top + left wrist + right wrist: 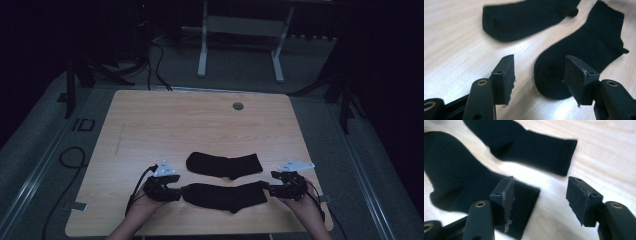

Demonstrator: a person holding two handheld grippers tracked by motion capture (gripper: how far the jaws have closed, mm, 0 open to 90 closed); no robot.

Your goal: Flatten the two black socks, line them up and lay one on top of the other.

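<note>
Black socks lie flat on the wooden table (150,125). The left gripper (176,192) sits at the toe end of the near sock (225,196), its jaws apart with nothing between them. The far sock (224,164) lies just behind the near one. The right gripper (266,187) sits at the near sock's cuff end, jaws apart too, holding nothing.

Two black grippers, left gripper (178,190) and right gripper (265,187), each topped by a grey three-cornered plate, black cable trailing, flat rectangular black pads (505,76) with frayed edges, brass-ringed screw holes, bare forearms
</note>
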